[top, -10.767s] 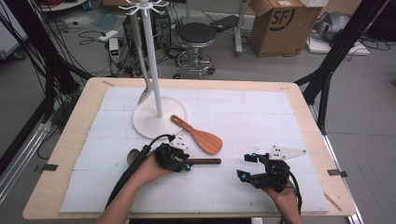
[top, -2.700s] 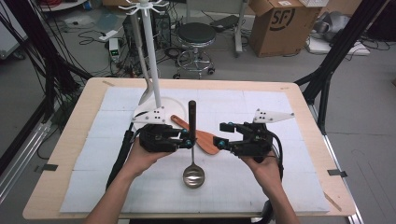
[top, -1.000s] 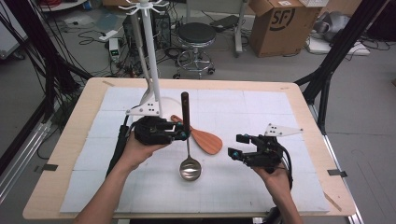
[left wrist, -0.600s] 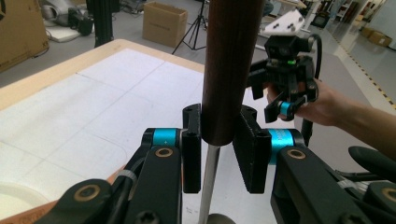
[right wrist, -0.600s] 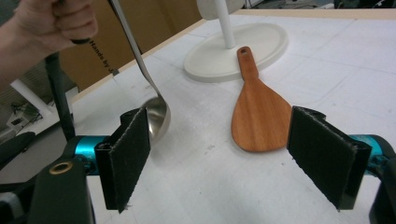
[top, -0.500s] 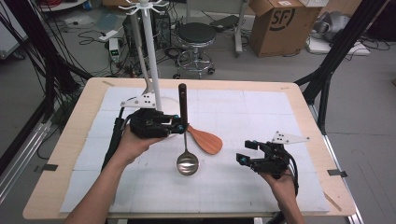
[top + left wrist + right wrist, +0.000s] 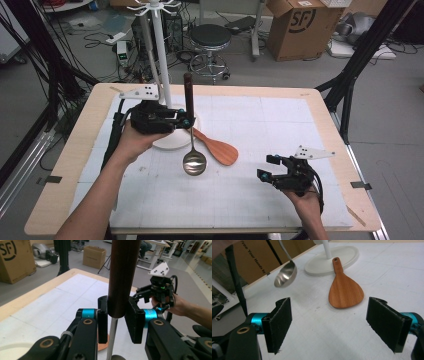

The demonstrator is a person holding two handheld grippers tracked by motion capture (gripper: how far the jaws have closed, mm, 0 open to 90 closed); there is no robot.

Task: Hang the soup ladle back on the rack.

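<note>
Steel ladle (image 7: 194, 161) — dark wooden handle, shiny round bowl, upright

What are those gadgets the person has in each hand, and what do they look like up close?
The left gripper and right gripper are handheld black tools. Each has two flat black fingers with padded faces, bright blue metal collars and brass-coloured pivot rings. A grey three-cornered plate with small holes sits on top, and a black cable trails back. The forearms are bare, without sleeves.

In the left gripper view the ladle (image 7: 121, 277) runs off the top edge, its bowl cut off at the bottom. The white stand (image 7: 159, 45) loses its top at the high view's upper edge.
</note>
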